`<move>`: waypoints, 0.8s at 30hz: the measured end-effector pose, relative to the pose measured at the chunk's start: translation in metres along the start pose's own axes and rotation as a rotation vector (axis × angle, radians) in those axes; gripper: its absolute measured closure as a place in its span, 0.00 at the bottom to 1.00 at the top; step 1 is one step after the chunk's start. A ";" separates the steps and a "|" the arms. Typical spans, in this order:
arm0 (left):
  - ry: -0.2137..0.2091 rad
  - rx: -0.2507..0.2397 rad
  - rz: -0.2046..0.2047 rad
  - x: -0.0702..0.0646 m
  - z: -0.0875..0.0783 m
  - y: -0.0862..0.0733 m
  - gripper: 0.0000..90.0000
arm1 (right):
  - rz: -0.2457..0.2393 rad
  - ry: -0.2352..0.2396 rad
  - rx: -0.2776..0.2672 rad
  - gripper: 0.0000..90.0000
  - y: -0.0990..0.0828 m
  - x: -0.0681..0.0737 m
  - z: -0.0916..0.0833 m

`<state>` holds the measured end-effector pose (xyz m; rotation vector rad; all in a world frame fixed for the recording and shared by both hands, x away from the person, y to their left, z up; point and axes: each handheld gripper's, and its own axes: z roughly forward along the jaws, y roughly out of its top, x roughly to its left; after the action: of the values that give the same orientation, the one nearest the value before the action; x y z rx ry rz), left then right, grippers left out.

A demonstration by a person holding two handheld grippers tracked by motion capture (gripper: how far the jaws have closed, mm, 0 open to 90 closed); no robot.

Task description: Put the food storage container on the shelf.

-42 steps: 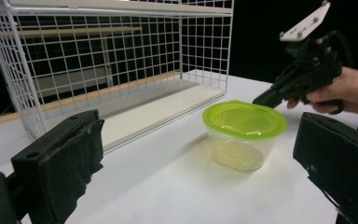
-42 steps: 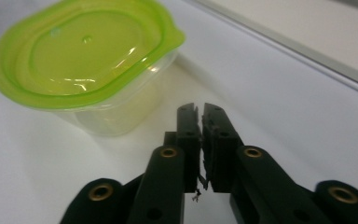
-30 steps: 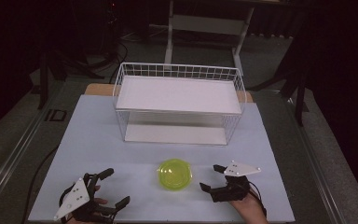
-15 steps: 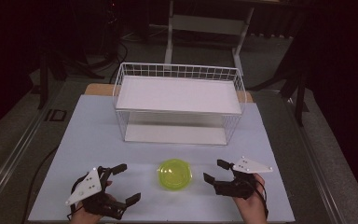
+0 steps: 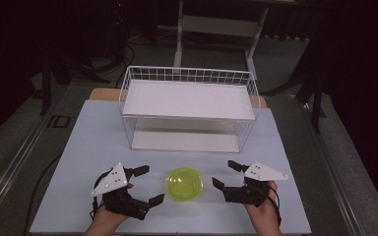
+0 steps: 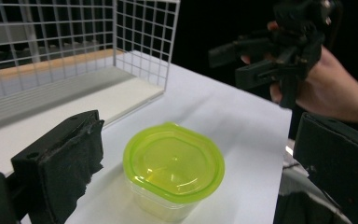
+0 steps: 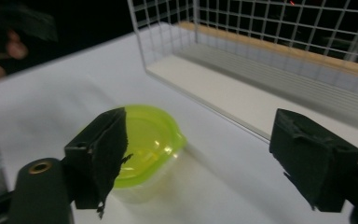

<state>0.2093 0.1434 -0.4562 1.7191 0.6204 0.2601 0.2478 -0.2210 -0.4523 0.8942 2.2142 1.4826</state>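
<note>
A yellow-green lidded container stands on the white tabletop near the front edge, between my two grippers. My left gripper is just left of it, open, jaws pointing right. From the left gripper view the container lies ahead of the wide-apart pads, untouched. My right gripper is a short way right of it, open. Its jaws have just been opening, with nothing between them. In the right gripper view the container sits partly behind the left pad.
A white wire basket with a white board inside stands at the table's middle back, its open side facing me. Beyond the table is dark floor with stands and cables. In the left gripper view the right gripper hangs at the upper right.
My left gripper has moved up and to the right, closer to the container. The right gripper has risen a little and its jaws have narrowed and widened again.
</note>
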 end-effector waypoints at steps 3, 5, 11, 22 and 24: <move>0.008 0.010 0.029 0.000 0.005 0.000 0.02 | -0.001 0.006 0.010 0.13 0.003 0.003 0.005; 0.026 -0.006 0.044 0.000 0.007 -0.002 0.02 | 0.011 0.010 0.019 0.12 0.004 0.005 0.010; 0.205 0.033 0.011 -0.001 0.022 -0.011 0.03 | 0.011 -0.009 0.027 0.15 0.000 0.010 0.025; 0.180 0.144 -0.288 0.015 0.052 -0.028 0.10 | 0.037 0.071 0.093 0.31 -0.006 0.010 0.043; 0.192 0.155 -0.300 0.015 0.054 -0.031 0.14 | 0.038 0.075 0.104 0.31 -0.007 0.010 0.045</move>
<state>0.2402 0.1103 -0.5011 1.7321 1.0513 0.1686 0.2644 -0.1844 -0.4757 0.9324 2.3597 1.4515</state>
